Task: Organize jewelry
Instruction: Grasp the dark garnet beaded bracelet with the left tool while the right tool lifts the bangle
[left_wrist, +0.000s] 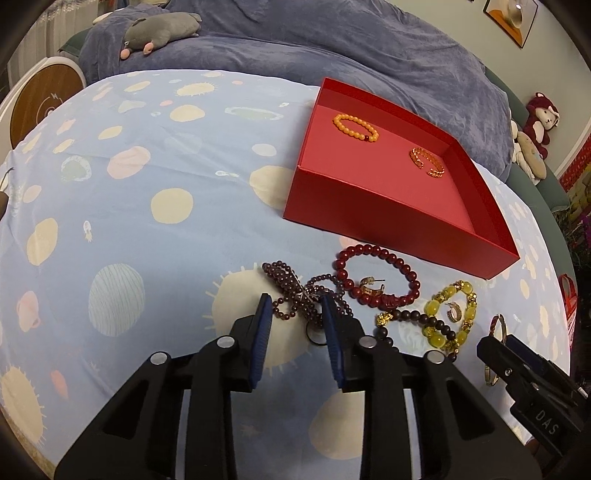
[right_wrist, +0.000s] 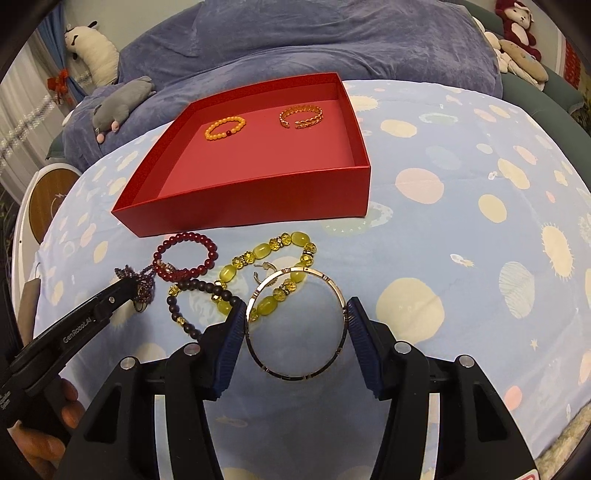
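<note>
Bangle (right_wrist: 295, 325) clamped in your right tongs (right_wrist: 297, 314); carry level to red box (right_wrist: 258, 206). Left tongs (left_wrist: 295, 314) straddle purple bead strand (left_wrist: 295, 295) on bed; grip unclear, squeeze firmly before lifting.

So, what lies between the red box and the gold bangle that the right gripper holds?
In the right wrist view, the yellow bead bracelet and a small hoop earring lie on the sheet between the red box and the gold bangle.
</note>
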